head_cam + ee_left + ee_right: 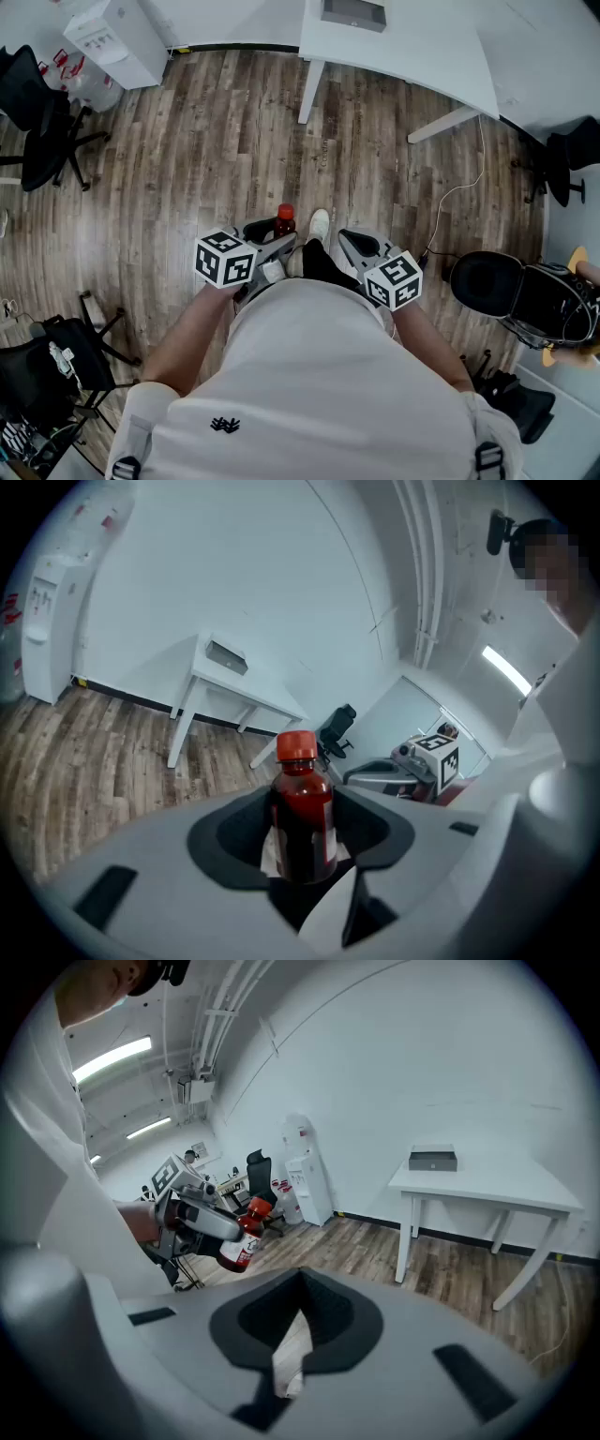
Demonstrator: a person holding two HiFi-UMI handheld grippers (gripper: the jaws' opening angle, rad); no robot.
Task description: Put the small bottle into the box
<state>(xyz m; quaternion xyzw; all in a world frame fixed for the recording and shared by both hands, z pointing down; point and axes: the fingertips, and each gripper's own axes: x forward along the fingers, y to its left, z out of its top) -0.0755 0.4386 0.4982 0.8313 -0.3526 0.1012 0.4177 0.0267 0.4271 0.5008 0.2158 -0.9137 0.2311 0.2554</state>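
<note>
The person wears a white short-sleeved T-shirt [319, 375] with a small dark emblem [224, 425] below the collar, a white shoe [320, 225], and what look like dark strap buckles [486, 457] at the shoulders. The left gripper [270, 234] and right gripper [354, 246] are grey-shelled with black pads [248, 1321], each bearing a white cube [225, 260] with black square markers.

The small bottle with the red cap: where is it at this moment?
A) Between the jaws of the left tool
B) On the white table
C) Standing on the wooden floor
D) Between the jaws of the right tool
A: the left gripper view shows the small bottle upright between the jaws of the left tool, which close on its sides.
</note>
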